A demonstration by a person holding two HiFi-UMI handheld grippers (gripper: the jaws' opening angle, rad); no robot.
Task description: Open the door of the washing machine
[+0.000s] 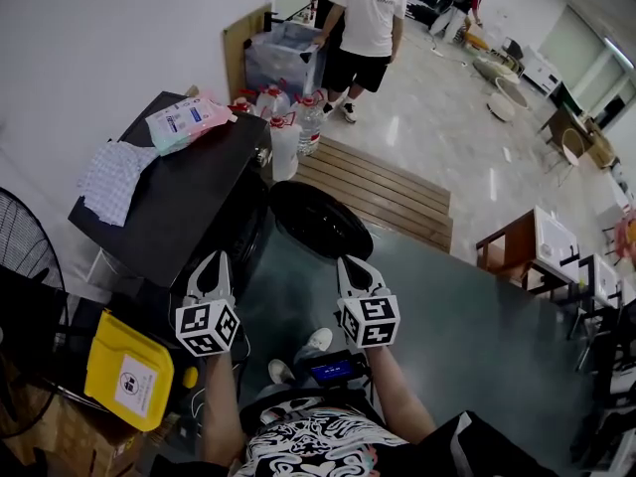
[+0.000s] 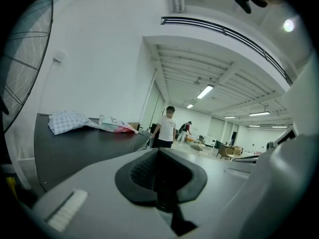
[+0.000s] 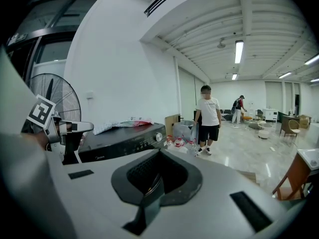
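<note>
L tongs (image 1: 219, 258), R tongs (image 1: 346, 262) — both closed, empty, 1 washing machine (image 1: 189, 187), 1 door (image 1: 320, 219) open, 2 people (image 1: 368, 18) (image 1: 467, 3) beyond

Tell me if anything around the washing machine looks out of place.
A crumpled checked cloth lies on top of the washing machine, hanging over its edge, near a pink-and-green packet. Nothing looks spilled or damaged.

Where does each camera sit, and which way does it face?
Head view: on the head, steeply down at washing machine and door; forearms, left tongs, right tongs show.
Left gripper view: on left tongs, across the machine's top toward a bystander; shut jaws show.
Right gripper view: on right tongs, toward the machine's front; shut jaws show.
Both gripper views share the bystander.
</note>
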